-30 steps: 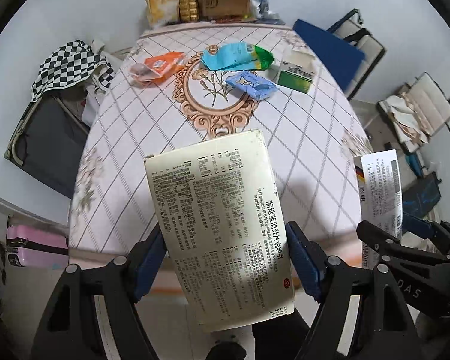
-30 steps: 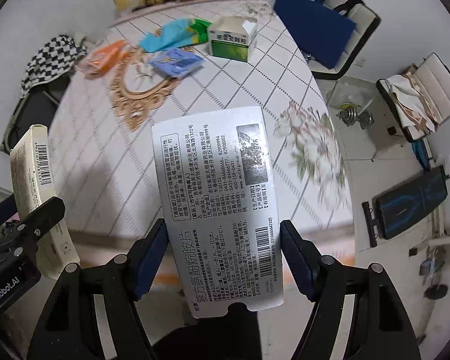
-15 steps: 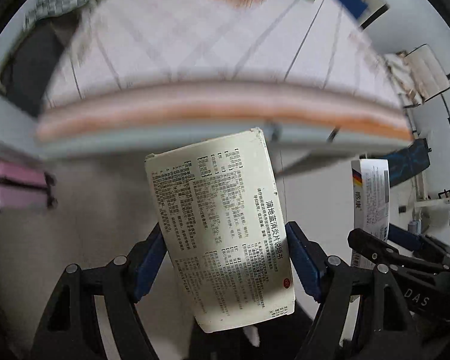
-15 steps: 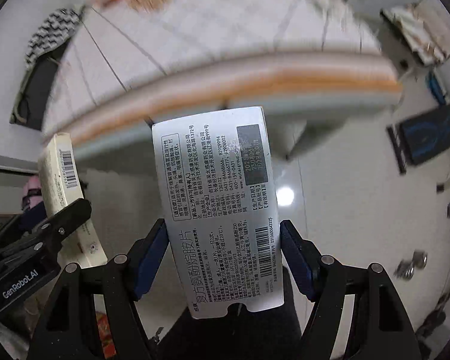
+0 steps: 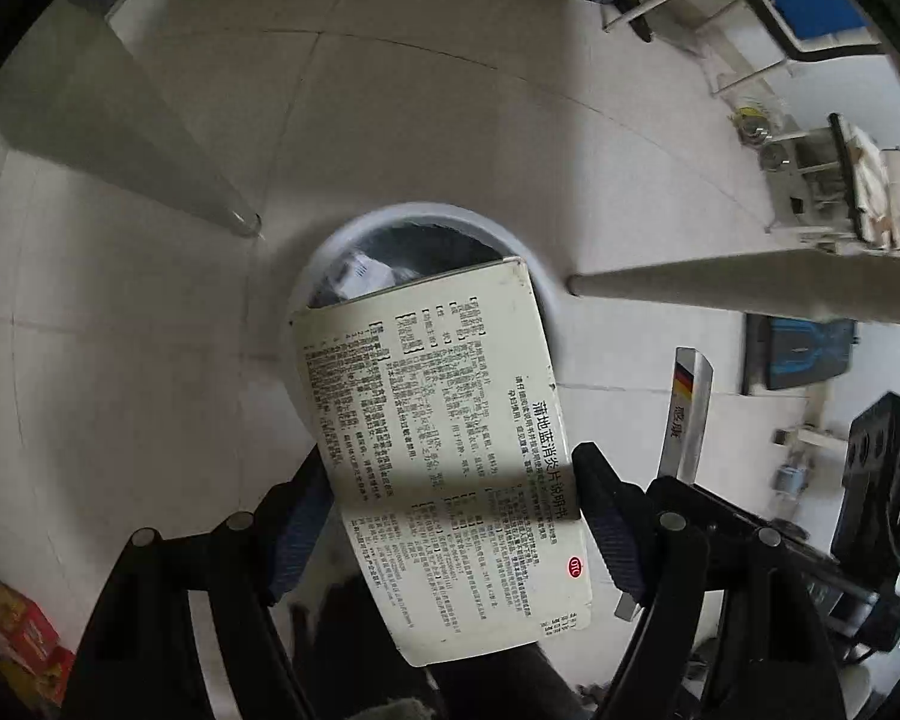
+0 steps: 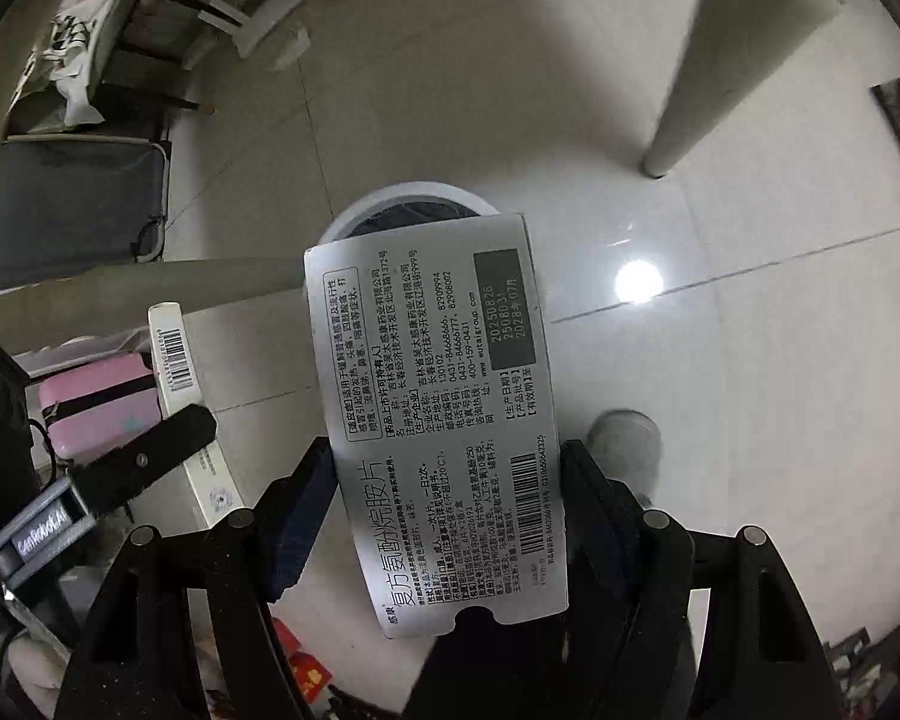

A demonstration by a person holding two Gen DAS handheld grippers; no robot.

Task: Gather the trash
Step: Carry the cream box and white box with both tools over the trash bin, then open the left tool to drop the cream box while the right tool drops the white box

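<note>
My left gripper (image 5: 450, 468) holds a cream medicine box (image 5: 426, 420) covered in black print. Its jaws are opening, with the box still between the pads and touching both. Right below the box's far end sits a white round trash bin (image 5: 426, 219) with a dark liner and some paper inside. My right gripper (image 6: 447, 462) is shut on a silver-grey medicine box (image 6: 438, 390), which hangs over the same bin (image 6: 390, 195). Each view catches the other gripper's box at its side: the silver-grey box (image 5: 687, 408) and the cream box (image 6: 174, 348).
Pale table legs (image 5: 150, 138) (image 5: 720, 282) slant down to the tiled floor on both sides of the bin. A pink suitcase (image 6: 96, 408) and a dark bag (image 6: 72, 204) stand at the left. A grey shoe (image 6: 624, 444) is near the right gripper.
Both grippers have dropped from above the tabletop to below its edge and tipped downward. The table has left view and the bin on the floor has come in. Both boxes are still between the pads.
</note>
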